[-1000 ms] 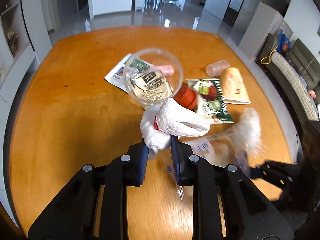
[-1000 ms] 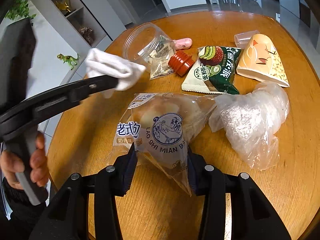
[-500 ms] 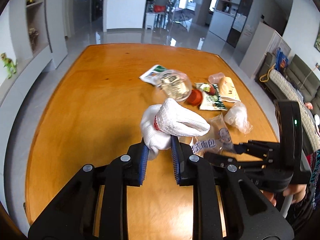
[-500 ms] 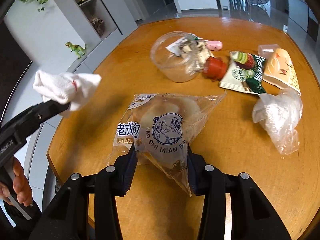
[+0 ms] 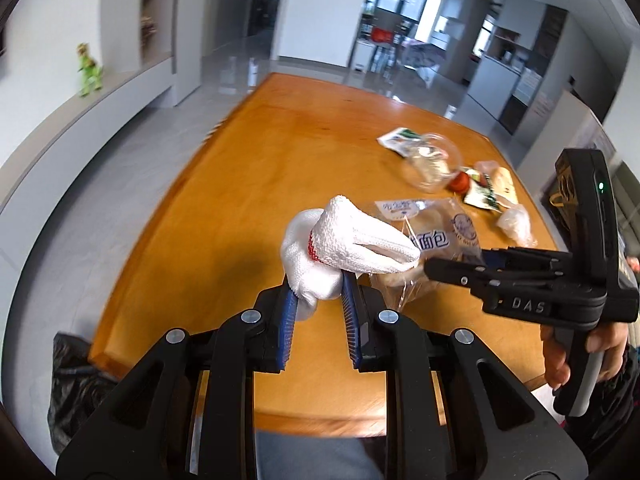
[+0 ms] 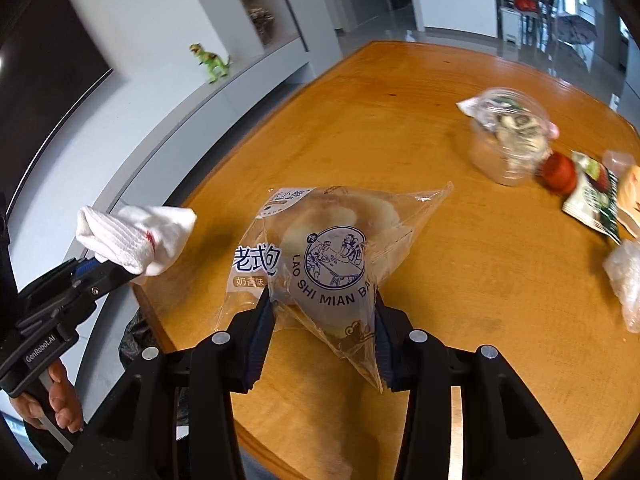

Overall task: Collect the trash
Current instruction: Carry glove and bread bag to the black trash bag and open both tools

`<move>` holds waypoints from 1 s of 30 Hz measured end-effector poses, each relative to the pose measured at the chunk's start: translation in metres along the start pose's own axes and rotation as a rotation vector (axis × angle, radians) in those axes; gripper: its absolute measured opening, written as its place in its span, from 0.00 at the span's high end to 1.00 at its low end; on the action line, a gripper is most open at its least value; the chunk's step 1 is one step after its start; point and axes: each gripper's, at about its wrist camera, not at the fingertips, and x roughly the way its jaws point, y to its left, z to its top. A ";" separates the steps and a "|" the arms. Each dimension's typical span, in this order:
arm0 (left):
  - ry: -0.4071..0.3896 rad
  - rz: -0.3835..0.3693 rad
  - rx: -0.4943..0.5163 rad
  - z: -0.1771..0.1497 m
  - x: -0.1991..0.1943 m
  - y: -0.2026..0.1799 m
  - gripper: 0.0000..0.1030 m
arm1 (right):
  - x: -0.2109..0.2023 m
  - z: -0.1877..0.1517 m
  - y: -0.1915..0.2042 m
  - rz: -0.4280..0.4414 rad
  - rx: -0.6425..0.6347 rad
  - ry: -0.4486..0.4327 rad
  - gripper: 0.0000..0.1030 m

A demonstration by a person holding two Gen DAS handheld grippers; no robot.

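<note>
Left gripper [image 5: 318,298]: clamped on white glove [image 5: 348,242], nearer the black bag [image 5: 76,380].
Right gripper [image 6: 324,320]: gripping bread packet [image 6: 332,252], farther from that bag.
Black bag: below table [image 5: 248,184] corner.

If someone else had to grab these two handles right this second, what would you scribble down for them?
Left gripper: shut on a white glove, held up over the table's near edge.
Right gripper: shut on a bagged bread bun, lifted off the wooden table.
Black trash bag sits on the floor by the table's near left corner.
Done: two items picked up, neither dropped in the bag yet.
Left on the table: clear plastic cup stuffed with wrappers, red cap, green snack packet, crumpled clear plastic bag, a few more wrappers at the far right.
</note>
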 end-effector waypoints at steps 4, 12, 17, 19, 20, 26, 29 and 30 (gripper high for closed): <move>-0.013 0.048 -0.050 -0.019 -0.021 0.029 0.80 | 0.019 0.003 0.039 0.027 -0.057 0.026 0.56; -0.052 0.131 -0.168 -0.058 -0.061 0.087 0.80 | 0.050 0.000 0.117 0.079 -0.185 0.087 0.56; -0.070 0.204 -0.259 -0.088 -0.088 0.122 0.80 | 0.065 -0.004 0.172 0.129 -0.279 0.116 0.56; -0.074 0.232 -0.294 -0.101 -0.098 0.135 0.80 | 0.071 -0.006 0.192 0.152 -0.308 0.124 0.56; -0.074 0.242 -0.307 -0.107 -0.103 0.141 0.80 | 0.075 -0.008 0.203 0.167 -0.325 0.131 0.56; -0.069 0.337 -0.405 -0.149 -0.128 0.172 0.80 | 0.098 -0.026 0.265 0.237 -0.432 0.196 0.56; -0.054 0.370 -0.463 -0.171 -0.136 0.189 0.80 | 0.113 -0.038 0.291 0.265 -0.483 0.241 0.56; -0.045 0.383 -0.484 -0.179 -0.138 0.195 0.80 | 0.117 -0.041 0.298 0.270 -0.494 0.253 0.56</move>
